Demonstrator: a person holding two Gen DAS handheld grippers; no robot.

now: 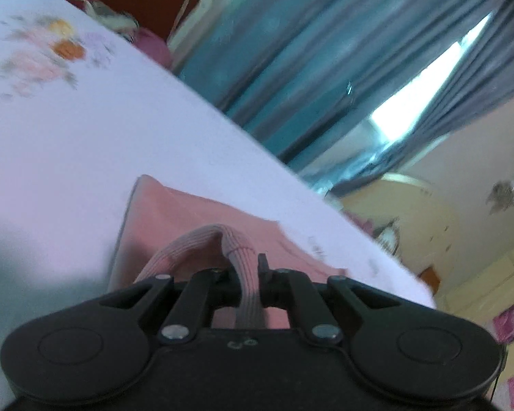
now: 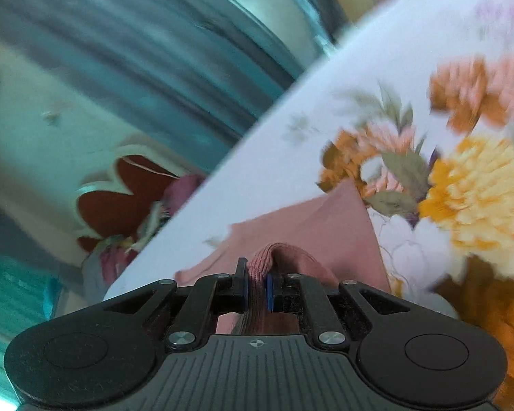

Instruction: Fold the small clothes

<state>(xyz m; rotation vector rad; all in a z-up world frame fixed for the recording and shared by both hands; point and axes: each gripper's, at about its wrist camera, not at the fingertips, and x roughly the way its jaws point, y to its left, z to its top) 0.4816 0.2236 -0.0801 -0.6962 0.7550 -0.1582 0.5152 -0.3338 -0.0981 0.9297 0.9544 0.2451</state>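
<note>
A small pink garment [image 1: 188, 219] lies on a white flowered bedsheet [image 1: 68, 130]. My left gripper [image 1: 248, 281] is shut on the garment's ribbed pink hem, which bunches up between the jaws. In the right wrist view the same pink garment [image 2: 311, 219] spreads ahead on the sheet [image 2: 274, 157]. My right gripper [image 2: 256, 284] is shut on another part of the ribbed hem, pinched between its blue pads [image 2: 269, 291]. Both views are tilted and motion-blurred.
Blue-grey curtains [image 1: 308, 68] and a bright window gap [image 1: 418, 96] stand past the bed's edge. A red and white headboard [image 2: 120, 191] and pink bedding [image 1: 150, 48] lie at the bed's end. Large yellow and orange flowers [image 2: 462, 185] are printed on the sheet.
</note>
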